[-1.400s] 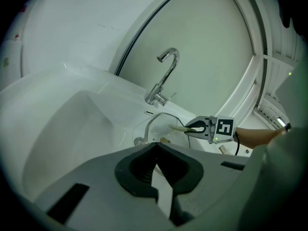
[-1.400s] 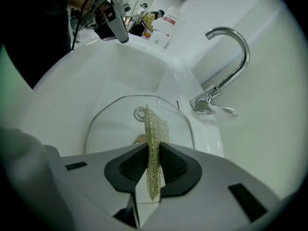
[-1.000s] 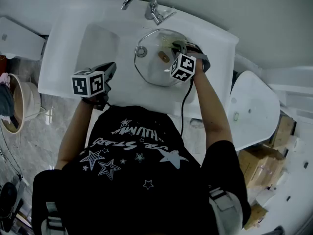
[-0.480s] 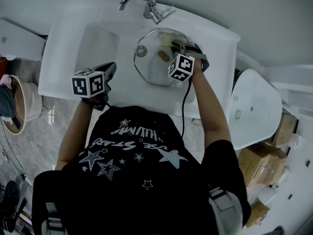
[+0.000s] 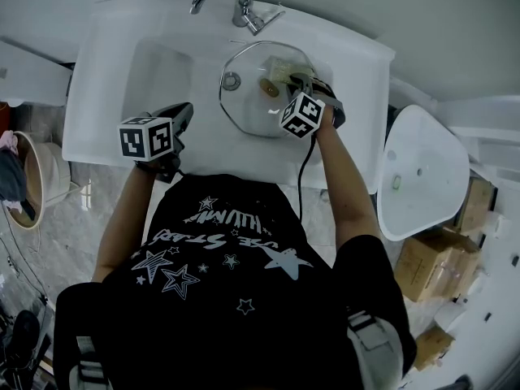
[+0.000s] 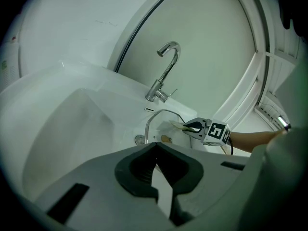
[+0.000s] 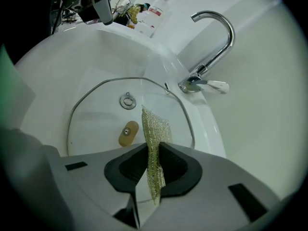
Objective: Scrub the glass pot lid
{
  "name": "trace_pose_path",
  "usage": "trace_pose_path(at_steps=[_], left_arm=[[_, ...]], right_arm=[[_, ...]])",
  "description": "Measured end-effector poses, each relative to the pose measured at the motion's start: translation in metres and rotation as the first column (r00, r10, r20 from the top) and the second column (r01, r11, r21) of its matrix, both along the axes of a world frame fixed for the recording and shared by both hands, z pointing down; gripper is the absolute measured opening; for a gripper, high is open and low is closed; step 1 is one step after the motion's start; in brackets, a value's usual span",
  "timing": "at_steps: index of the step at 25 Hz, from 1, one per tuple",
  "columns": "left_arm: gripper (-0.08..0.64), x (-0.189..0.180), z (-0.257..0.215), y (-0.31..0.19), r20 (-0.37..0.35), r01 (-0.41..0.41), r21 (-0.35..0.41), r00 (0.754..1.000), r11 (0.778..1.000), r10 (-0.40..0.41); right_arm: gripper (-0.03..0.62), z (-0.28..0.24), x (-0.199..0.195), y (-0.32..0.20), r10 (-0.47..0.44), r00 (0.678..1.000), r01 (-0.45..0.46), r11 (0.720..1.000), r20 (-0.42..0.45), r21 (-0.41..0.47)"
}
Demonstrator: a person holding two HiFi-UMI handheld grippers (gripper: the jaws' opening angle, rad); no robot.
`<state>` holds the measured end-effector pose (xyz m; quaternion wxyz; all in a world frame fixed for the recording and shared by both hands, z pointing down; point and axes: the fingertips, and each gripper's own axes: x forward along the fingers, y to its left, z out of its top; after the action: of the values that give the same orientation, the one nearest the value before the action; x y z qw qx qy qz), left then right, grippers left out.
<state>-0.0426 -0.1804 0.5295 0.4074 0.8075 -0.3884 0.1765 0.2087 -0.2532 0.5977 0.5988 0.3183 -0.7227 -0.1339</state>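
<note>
**Scouring cloth held against a glass lid in a white sink**

A person in a black, star-printed shirt stood at a white sink (image 5: pixel 106 96), with a two-jaw gripper in each hand. The glass pot lid (image 5: pixel 252 112) lay in the right part of the basin, just below the chrome faucet (image 5: pixel 236 2). Its tan knob (image 7: pixel 128 134) faced up, and the round drain (image 7: pixel 127 101) showed through the glass.

The right gripper (image 7: pixel 153 165) reached over the lid. Its jaws were clamped tight on a yellow-green mesh scouring cloth (image 7: pixel 156 129). The cloth stood on edge between the pads, and its free end reached forward over the lid near the knob.

The left gripper (image 6: pixel 155 170) hung over the front edge of the sink, well apart from the lid. Its jaws were closed together with nothing between them, pointing toward the basin.
</note>
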Motion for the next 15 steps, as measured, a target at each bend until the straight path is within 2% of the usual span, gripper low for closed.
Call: trace_pose_path(at_steps=[9, 15], left_arm=[[0.008, 0.001, 0.003, 0.009, -0.002, -0.015, -0.010, 1.000, 1.000, 0.015], [0.008, 0.002, 0.003, 0.017, -0.010, -0.028, -0.013, 1.000, 1.000, 0.028]], right_arm=[[0.069, 0.020, 0.016, 0.027, 0.143, 0.988, -0.137, 0.986, 0.051, -0.096], [0.071, 0.030, 0.015, 0.048, 0.201, 0.978, -0.187, 0.967, 0.064, -0.172]])
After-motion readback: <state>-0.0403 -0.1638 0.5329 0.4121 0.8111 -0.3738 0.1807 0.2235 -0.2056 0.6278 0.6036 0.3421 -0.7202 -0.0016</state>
